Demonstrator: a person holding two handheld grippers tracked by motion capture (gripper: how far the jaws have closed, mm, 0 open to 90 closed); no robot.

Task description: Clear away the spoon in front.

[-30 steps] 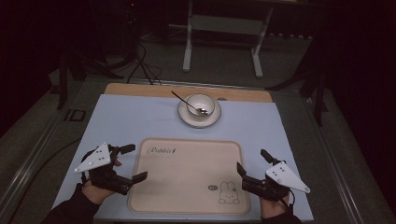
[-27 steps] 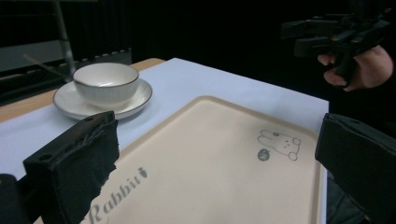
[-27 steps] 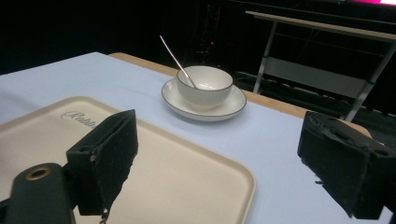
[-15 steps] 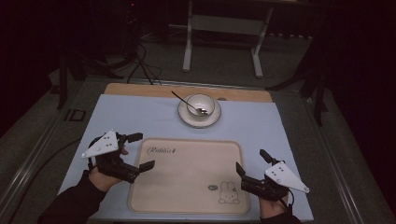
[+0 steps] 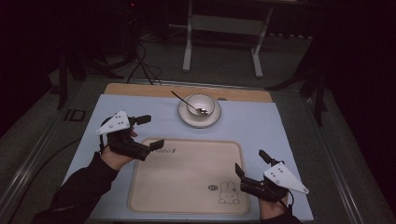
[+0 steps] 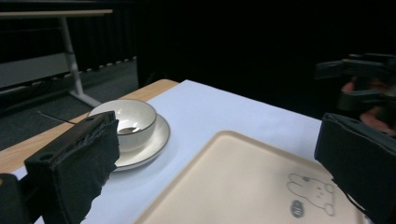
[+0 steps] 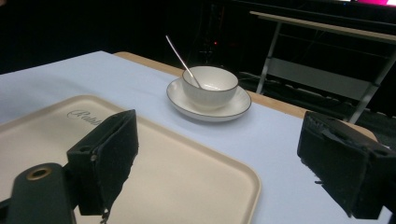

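We see the left gripper (image 5: 146,131) with jaws apart and nothing between them, now lifted and further forward than half a second ago, beside the tray's far left corner instead of down at its left edge. The right gripper (image 5: 251,165) has jaws apart too, nothing held, and sits in the same spot at the tray's near right edge. The tray (image 5: 187,172) is beige, rimmed and rectangular, bare inside, with script lettering near the far left and a rabbit drawing (image 5: 228,192) near the right front. It lies flat on the pale blue mat (image 5: 252,121) covering the tabletop. Beyond it, unmoved, a white bowl (image 5: 201,104) sits on a saucer (image 5: 189,118), with a spoon (image 5: 183,100) leaning in the bowl.
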